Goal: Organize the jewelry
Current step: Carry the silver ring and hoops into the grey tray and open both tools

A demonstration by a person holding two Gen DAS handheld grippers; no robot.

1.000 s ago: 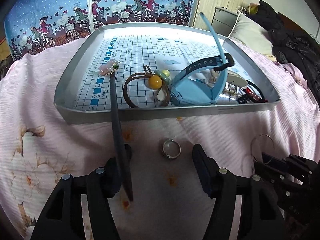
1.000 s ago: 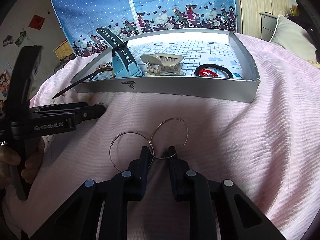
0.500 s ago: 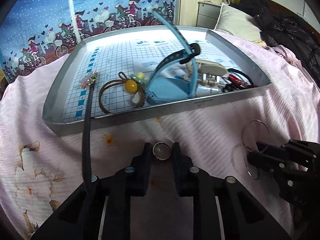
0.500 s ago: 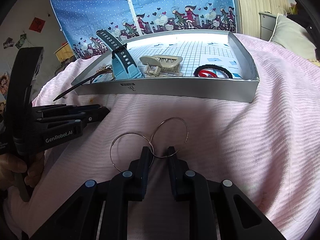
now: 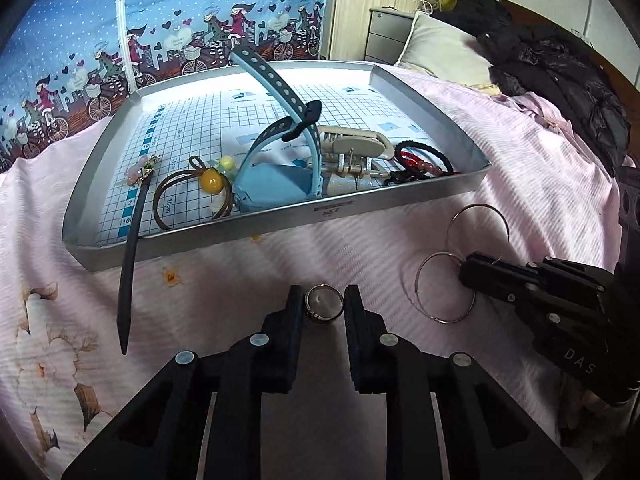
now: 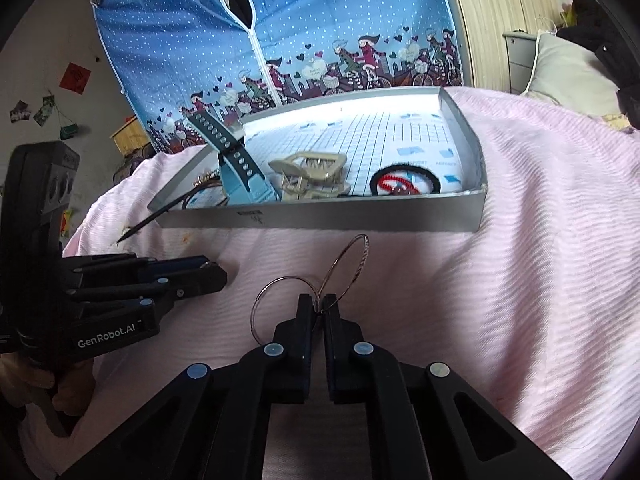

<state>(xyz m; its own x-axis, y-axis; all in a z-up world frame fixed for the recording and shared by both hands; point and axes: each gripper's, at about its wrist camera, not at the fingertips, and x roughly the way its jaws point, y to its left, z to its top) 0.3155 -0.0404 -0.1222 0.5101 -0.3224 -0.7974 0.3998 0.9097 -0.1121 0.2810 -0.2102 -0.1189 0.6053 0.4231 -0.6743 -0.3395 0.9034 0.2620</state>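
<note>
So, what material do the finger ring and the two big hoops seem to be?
Ring: probably polished silver-coloured metal, since its band glints; the pale centre is unclear. Hoops: thin shiny metal wire, apparently, one partly twisted or textured along its edge.

The right gripper [image 6: 319,307] is pinching two thin hoop earrings [image 6: 316,288] where they overlap, one tilting up toward the tray [image 6: 320,218]. The tray is sitting on the pink bedspread [image 6: 540,240], holding a blue watch [image 6: 240,176], a beige hair claw [image 6: 310,174] and black hair ties [image 6: 404,180]. The left gripper [image 6: 212,276] is hovering at left, its jaws hard to judge.
</note>
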